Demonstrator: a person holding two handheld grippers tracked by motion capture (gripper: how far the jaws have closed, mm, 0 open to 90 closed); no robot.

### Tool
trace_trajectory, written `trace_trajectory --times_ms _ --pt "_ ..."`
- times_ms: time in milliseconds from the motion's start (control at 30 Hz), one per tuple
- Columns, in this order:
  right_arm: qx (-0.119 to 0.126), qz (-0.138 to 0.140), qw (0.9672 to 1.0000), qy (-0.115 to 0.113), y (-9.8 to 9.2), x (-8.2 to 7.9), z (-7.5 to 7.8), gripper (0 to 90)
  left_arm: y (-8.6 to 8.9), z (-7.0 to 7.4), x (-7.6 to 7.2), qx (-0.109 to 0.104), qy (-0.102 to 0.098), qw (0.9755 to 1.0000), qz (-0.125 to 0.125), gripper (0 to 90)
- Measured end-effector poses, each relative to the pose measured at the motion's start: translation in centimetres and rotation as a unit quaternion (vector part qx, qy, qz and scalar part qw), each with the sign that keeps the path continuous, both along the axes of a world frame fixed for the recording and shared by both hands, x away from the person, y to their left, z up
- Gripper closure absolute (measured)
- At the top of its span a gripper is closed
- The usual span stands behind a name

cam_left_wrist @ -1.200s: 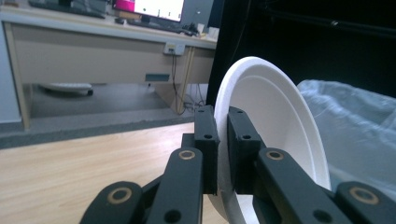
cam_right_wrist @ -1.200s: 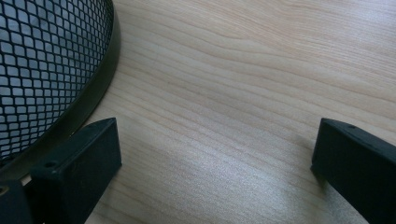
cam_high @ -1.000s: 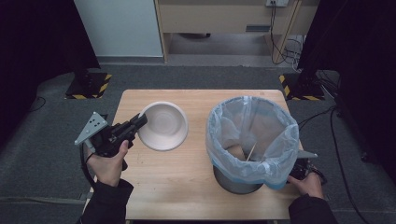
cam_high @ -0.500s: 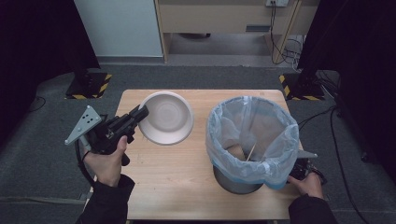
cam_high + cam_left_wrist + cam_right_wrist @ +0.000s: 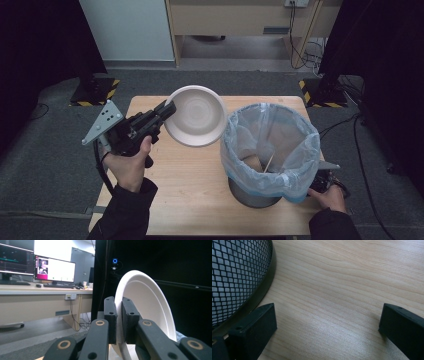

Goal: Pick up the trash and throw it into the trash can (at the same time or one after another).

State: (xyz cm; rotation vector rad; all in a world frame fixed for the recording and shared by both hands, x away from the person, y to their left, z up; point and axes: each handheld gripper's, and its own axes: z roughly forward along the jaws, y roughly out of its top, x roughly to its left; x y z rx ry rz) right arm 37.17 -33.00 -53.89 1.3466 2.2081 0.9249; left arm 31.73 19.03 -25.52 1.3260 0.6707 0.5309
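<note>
A white round plate (image 5: 196,115) hangs tilted above the table, its left rim pinched by my left gripper (image 5: 167,110). In the left gripper view the two jaws clamp the plate (image 5: 147,300) edge, which stands nearly upright there, with my left gripper (image 5: 119,315) shut on it. To its right stands a black mesh waste bin (image 5: 270,150) lined with a pale blue plastic bag, a thin stick inside. My right gripper (image 5: 325,182) rests low by the bin's right side; in its own view my right gripper (image 5: 327,325) stands open over bare wood beside the bin's mesh wall (image 5: 237,275).
The wooden table (image 5: 195,200) has free room in front and at the left. Dark carpet surrounds it. A cabinet (image 5: 240,20) and cables lie beyond the far edge. Black curtains hang on both sides.
My left gripper has lifted the plate off the table and carried it up and toward the bin, tilting it. The right hand has stayed put.
</note>
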Motion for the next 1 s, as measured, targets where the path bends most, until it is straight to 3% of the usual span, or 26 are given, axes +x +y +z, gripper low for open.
trace_trajectory --times_ms 533,1000 --pt "0.000 -0.001 1.0000 0.000 0.0 0.0 0.0 1.5 -5.3 1.4 0.9 0.000 -0.011 0.9990 -0.044 83.7" --pt "0.000 -0.001 1.0000 0.000 0.0 0.0 0.0 1.5 -10.8 0.0 2.3 0.025 0.011 0.9962 -0.083 83.7"
